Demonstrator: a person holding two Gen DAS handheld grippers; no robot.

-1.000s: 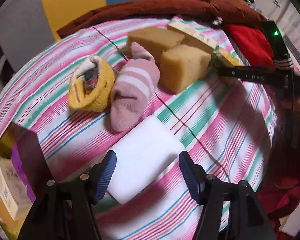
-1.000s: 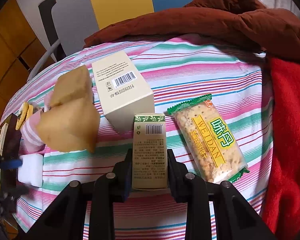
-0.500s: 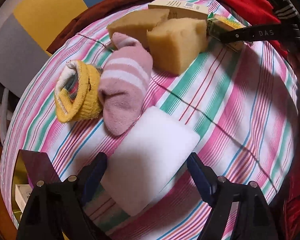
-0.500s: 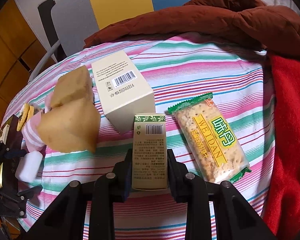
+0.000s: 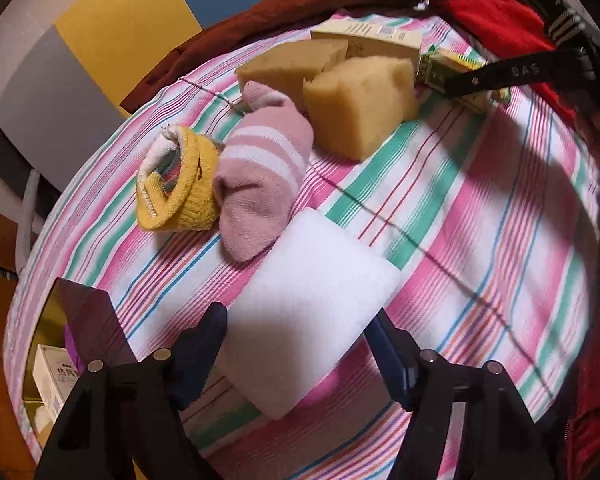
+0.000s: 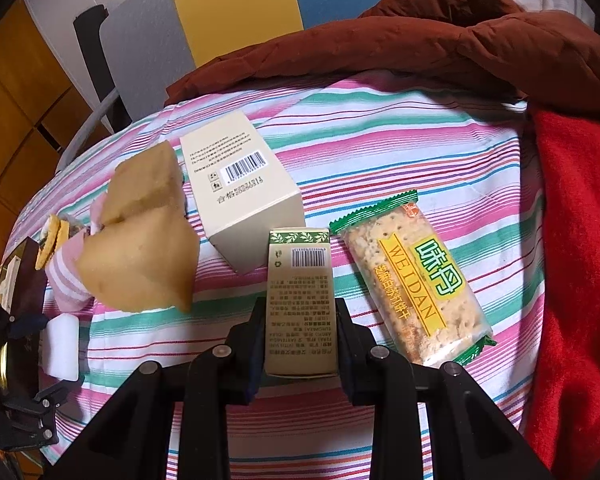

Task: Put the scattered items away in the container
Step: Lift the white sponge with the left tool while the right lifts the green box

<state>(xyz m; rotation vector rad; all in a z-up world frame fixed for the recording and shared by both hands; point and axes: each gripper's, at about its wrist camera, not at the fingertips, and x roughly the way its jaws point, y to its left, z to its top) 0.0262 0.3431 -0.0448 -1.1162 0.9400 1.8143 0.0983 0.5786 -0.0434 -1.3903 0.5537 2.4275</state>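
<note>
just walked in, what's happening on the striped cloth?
A person is tidying with a handheld gripper in each hand. The left gripper straddles the white foam block; its jaws have just been closing, and the pads do not clearly press on it. The right gripper is clamped on the small green-topped box. Socks, yellow sponges, a cracker pack and a beige box lie loose.

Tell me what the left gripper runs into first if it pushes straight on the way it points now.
Most likely the white foam block: it already lies between the open fingers of the left gripper, whose jaws have just been closing. Past it lies the pink sock, though depth is hard to judge.
</note>
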